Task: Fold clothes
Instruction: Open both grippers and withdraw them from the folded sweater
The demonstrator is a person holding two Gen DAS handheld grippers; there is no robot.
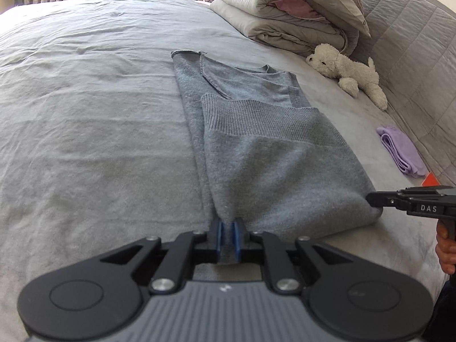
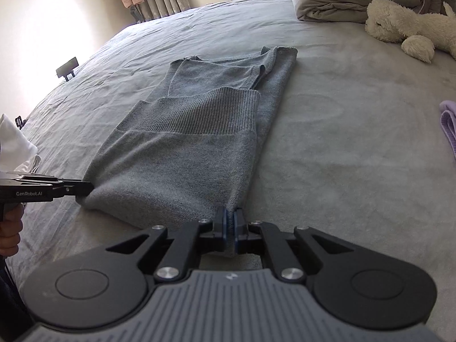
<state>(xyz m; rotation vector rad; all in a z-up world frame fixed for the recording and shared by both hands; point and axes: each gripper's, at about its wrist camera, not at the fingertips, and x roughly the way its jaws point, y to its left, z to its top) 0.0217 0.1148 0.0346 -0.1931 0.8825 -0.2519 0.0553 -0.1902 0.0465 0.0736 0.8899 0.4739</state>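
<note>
The grey knitted sweater (image 1: 265, 148) lies in the middle of the bed, on the pale grey sheet (image 1: 85, 114), already folded lengthwise into a long narrow strip, and its ribbed hem band is doubled up and over so it sits across the middle of the strip. The near fold of the sweater is the edge closest to both cameras, and that is where the action is. The left gripper (image 1: 228, 226) has its blue-padded jaws nearly together, pinching a tuck of grey knit at the near left corner; the fabric runs right down between the pads. The right gripper (image 2: 230, 219) is clenched on the near right corner in the same way, jaws almost closed with a thin fold of knit clamped between them. Each tool shows up in the other's view too, nose against its end of the fold, with a hand (image 1: 446, 249) wrapped round the grip below it. Beyond the sweater, near the head of the bed, a cream plush dog (image 1: 347, 71) lies on its side, just in front of a stack of folded grey quilts (image 1: 285, 11) and beside the quilted headboard (image 1: 413, 57). A folded lilac cloth (image 1: 399, 151) sits well apart to the right, close to the bed's edge. White fabric (image 2: 17, 145) bunches at the far left edge in the right wrist view.
</note>
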